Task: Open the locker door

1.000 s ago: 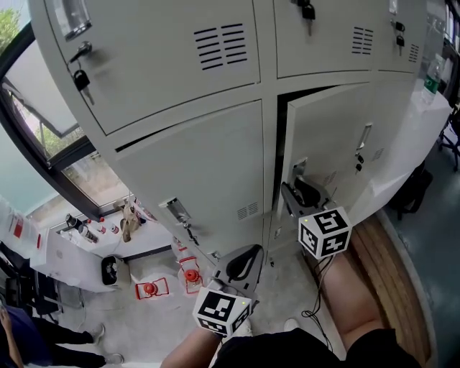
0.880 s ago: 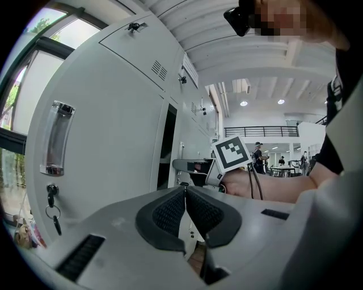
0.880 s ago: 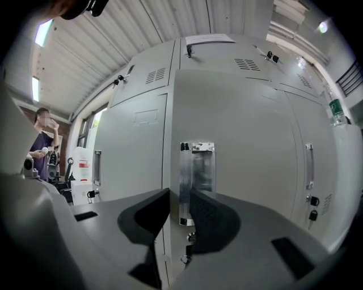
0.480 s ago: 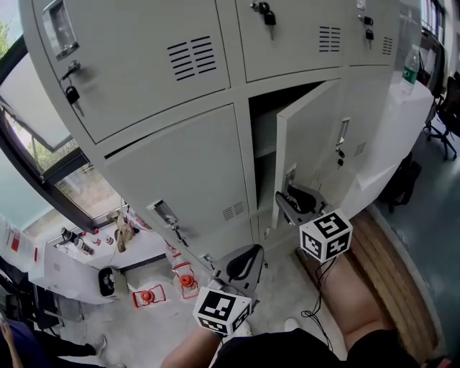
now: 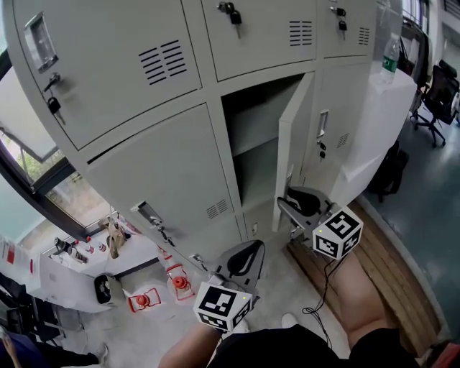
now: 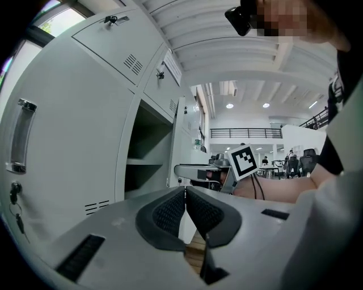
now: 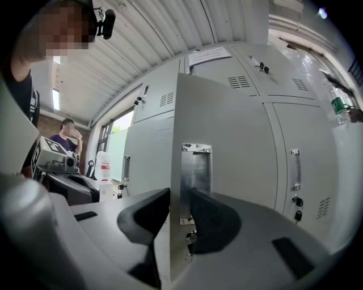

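Note:
The grey locker door point(image 5: 292, 136) stands swung out from its compartment point(image 5: 251, 154), which shows one shelf and nothing on it. My right gripper point(image 5: 284, 203) has the door's free edge between its jaws at the metal handle recess point(image 7: 195, 170). In the right gripper view both pads of the right gripper point(image 7: 179, 197) touch the door point(image 7: 227, 124) while the jaws are opening slightly. My left gripper point(image 5: 251, 249) hangs lower, apart from the lockers. The left gripper point(image 6: 185, 191) is shut on nothing in its own view.
Closed lockers with keys in their locks point(image 5: 233, 14) surround the open one. To the right are a white counter point(image 5: 377, 108) with a bottle point(image 5: 389, 54), a wooden platform point(image 5: 384, 251) and an office chair point(image 5: 433, 90). Red items point(image 5: 142, 299) lie on the floor at lower left.
The locker door has swung from barely ajar to wide open, baring the shelf inside. My right gripper has moved right with the door's edge. The left gripper has stayed put.

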A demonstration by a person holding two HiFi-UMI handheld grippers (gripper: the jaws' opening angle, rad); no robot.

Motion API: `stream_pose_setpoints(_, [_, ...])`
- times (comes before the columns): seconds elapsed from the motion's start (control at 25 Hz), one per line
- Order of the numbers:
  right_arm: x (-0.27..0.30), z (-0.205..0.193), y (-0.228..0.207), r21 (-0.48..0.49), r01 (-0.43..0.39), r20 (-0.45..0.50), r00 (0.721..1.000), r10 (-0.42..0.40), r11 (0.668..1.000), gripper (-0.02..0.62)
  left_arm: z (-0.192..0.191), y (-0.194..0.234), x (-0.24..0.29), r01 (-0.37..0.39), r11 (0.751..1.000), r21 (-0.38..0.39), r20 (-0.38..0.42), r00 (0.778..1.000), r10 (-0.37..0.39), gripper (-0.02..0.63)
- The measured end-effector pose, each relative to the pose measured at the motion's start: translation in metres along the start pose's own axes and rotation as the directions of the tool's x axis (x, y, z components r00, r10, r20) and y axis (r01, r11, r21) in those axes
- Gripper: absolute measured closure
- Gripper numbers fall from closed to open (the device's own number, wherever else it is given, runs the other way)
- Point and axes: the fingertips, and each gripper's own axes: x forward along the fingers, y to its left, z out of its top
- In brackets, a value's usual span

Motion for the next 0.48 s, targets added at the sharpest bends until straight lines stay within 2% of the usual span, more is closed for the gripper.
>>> stream_pose_setpoints(0.2, [-0.022,-0.001,-0.006,-0.004,-0.028,0.0,1.0,0.028,1.0,0.423,0.002,-0.015,0.013,0.045,0.999,0.005,0.002,0.999,-0.045,0.586])
stream_pose_setpoints(0.48, [-0.053,-0.004,-0.017,-0.015,-0.001,-0.015,1.0,0.001,1.0,0.411,0.003,-0.035,0.029,0.109,0.994,0.01,0.001,0.994,-0.109,0.586])
